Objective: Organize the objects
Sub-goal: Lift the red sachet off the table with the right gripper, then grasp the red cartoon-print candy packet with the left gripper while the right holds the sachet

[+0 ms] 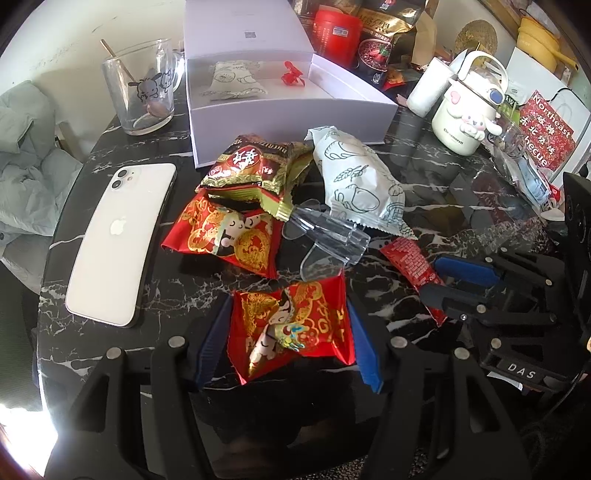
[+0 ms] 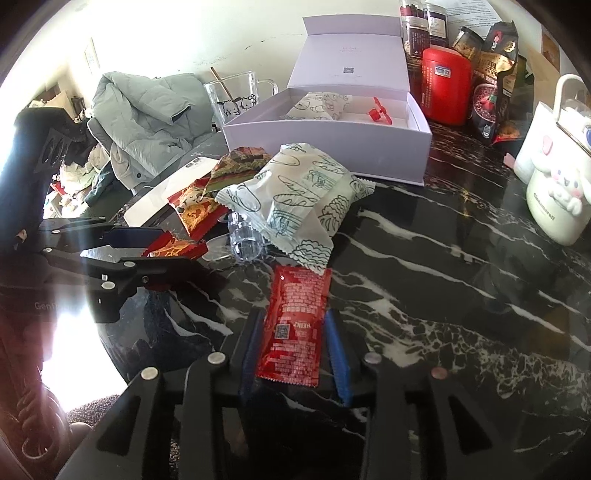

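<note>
Black marble tabletop [image 2: 443, 258], white-veined, cluttered; grey jacket [image 2: 147, 110] beyond. Left gripper [image 1: 288, 332] clamped on red snack packet [image 1: 291, 325]. Right gripper [image 2: 291, 347] parted around ketchup sachet [image 2: 293, 325].

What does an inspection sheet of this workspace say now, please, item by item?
Surface: black marble table, crowded.
Job's things: white box open, holding a patterned packet; red snack packet; ketchup sachet.
Clutter: phone, glass mug, clear plastic piece, cream mug, red tin.
Grippers: left gripper shut on the red snack packet; right gripper open, ketchup sachet lying between its fingers.
Cables: nothing seen.
Surroundings: grey jacket beside the table.
</note>
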Motion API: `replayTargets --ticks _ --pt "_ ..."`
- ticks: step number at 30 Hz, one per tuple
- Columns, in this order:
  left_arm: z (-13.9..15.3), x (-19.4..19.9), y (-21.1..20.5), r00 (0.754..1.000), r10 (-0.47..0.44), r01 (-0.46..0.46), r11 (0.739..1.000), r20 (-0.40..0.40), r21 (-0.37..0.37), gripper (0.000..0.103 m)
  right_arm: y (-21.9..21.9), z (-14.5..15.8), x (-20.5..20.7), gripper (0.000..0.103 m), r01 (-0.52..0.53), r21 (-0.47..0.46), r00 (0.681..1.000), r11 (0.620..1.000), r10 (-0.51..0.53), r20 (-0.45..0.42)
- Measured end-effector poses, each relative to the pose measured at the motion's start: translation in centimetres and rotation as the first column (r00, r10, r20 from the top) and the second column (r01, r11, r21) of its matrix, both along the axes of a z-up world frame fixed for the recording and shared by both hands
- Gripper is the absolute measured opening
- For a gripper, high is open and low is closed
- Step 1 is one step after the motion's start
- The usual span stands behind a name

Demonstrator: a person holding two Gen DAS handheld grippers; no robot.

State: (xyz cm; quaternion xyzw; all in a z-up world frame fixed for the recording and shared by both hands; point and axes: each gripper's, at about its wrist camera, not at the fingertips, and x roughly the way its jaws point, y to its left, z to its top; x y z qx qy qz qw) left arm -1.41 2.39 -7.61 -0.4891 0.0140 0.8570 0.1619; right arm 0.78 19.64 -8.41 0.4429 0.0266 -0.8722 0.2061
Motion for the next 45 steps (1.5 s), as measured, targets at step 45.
replayTargets --ticks 45 --pt "2.9 2.3 0.6 0.996 -0.018 0.018 1.0 -0.087 0.006 0.059 -0.1 3.7 2.9 0.019 -0.049 0.073 0.993 0.996 0.057 -0.107"
